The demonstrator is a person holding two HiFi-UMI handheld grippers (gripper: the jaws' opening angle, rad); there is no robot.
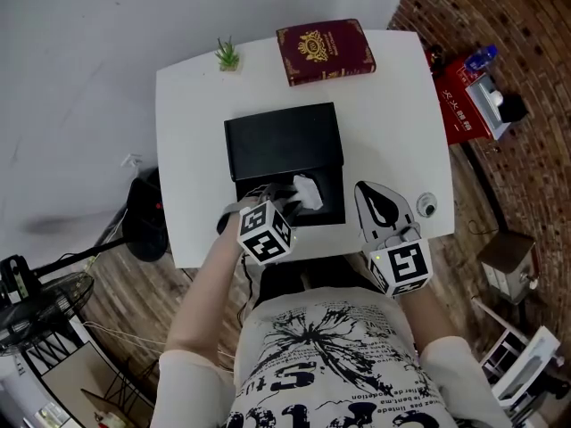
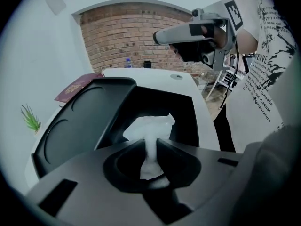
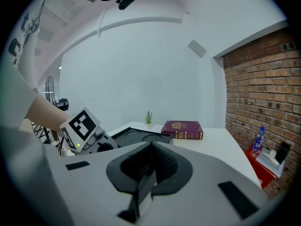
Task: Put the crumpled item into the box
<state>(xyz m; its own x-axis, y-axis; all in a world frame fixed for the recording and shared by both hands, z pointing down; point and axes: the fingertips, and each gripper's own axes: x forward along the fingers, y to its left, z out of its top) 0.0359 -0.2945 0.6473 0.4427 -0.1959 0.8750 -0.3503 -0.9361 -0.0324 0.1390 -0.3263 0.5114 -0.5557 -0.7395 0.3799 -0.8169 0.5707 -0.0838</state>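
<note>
A crumpled white tissue [image 1: 309, 192] hangs over the open compartment of the black box [image 1: 335, 210], whose lid [image 1: 284, 139] lies flat behind it. My left gripper [image 1: 290, 194] is shut on the tissue. In the left gripper view the tissue [image 2: 151, 128] is pinched between the two jaws of that gripper [image 2: 149, 144], with the box's dark inside [image 2: 187, 119] just beyond. My right gripper [image 1: 364, 188] rests at the box's right, over the white table [image 1: 393, 123], jaws together and empty. In its own view the right gripper [image 3: 150, 147] shows no gap.
A dark red book [image 1: 325, 50] and a small green plant [image 1: 228, 56] sit at the table's far edge. A small round object [image 1: 427, 205] lies near the right front corner. A red crate with a bottle [image 1: 468, 96] stands right of the table, a fan [image 1: 36, 310] at left.
</note>
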